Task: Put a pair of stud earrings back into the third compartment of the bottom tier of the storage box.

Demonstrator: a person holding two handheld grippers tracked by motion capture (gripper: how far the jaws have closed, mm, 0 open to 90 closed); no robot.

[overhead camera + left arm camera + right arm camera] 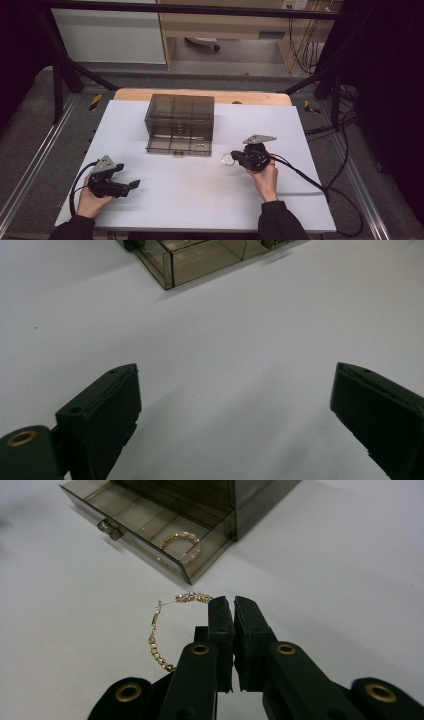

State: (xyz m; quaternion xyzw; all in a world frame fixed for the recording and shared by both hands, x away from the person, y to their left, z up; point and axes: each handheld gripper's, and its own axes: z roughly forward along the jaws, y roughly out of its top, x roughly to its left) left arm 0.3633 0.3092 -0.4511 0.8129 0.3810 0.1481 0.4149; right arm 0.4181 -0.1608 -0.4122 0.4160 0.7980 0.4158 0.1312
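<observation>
Black jaws of the right gripper point(227, 605) clamp a beaded hoop earring point(162, 630) just short of the smoked organizer's open drawer point(150, 530), where its twin point(182, 545) already lies (halfway, I judge); left gripper point(235, 395) gapes empty.

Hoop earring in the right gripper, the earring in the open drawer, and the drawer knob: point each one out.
Held hoop earring point(156, 630), right gripper view: left arc.
Earring in drawer point(186, 544), right gripper view: right side.
Drawer knob point(109, 529), right gripper view: its middle.
</observation>
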